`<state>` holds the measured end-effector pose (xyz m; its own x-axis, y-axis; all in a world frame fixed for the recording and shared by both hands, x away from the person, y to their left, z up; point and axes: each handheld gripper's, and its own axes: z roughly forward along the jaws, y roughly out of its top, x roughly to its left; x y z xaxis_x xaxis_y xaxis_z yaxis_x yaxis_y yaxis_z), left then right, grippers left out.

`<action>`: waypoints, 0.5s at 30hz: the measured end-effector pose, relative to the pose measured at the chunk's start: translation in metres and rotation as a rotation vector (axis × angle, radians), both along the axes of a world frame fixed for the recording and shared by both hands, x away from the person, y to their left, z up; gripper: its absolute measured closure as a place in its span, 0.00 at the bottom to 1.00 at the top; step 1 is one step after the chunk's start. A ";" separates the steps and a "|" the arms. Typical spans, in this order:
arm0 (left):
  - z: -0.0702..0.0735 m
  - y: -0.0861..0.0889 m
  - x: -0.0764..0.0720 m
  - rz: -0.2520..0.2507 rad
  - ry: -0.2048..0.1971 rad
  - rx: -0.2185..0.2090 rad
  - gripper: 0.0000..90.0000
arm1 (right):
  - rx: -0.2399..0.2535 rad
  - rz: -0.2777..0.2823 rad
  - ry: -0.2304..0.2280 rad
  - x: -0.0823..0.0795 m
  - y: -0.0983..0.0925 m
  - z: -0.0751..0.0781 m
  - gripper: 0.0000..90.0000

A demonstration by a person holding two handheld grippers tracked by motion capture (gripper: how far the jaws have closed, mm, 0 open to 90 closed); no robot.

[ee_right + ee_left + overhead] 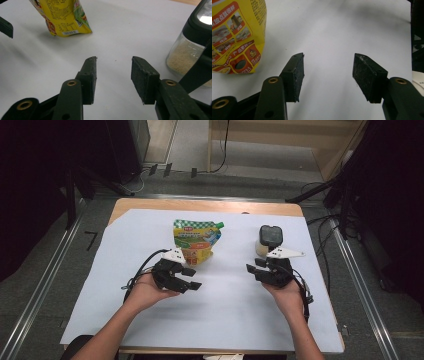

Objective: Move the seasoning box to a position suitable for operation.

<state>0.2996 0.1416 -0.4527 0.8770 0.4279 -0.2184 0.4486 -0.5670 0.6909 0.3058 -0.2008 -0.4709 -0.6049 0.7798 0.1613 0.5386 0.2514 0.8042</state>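
A yellow and green spouted pouch (196, 240) lies on the white sheet, left of centre at the back. A glass jar (269, 240) with a black lid and a pale grainy filling stands to its right. My left gripper (192, 278) hovers just in front of the pouch, open, with nothing between its pads; the pouch (235, 37) shows at the upper left of the left gripper view. My right gripper (254, 267) sits in front of the jar, open and empty. In the right gripper view the jar (190, 47) stands at the right and the pouch (62, 17) at the top.
The white sheet (220, 310) covers most of the wooden table (200, 205). Cables trail from both grippers toward the person's wrists. Metal rails, dark stands and floor cables surround the table.
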 end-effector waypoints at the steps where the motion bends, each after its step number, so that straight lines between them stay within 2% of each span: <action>1: 0.000 0.000 0.000 0.000 0.000 0.000 0.49 | 0.000 0.000 0.000 0.000 0.000 0.000 0.63; 9: 0.000 0.002 0.002 0.000 0.008 -0.016 0.48 | 0.002 0.013 -0.008 -0.001 0.002 0.003 0.60; 11: 0.000 0.003 0.002 -0.007 0.021 -0.026 0.48 | 0.001 0.015 -0.009 -0.001 0.002 0.003 0.60; 13: 0.002 0.003 0.001 -0.007 0.023 -0.035 0.48 | -0.002 0.029 0.010 -0.001 0.004 0.003 0.60; 15: 0.002 0.003 0.000 -0.018 0.019 -0.028 0.48 | -0.008 0.031 0.011 -0.002 0.005 0.003 0.60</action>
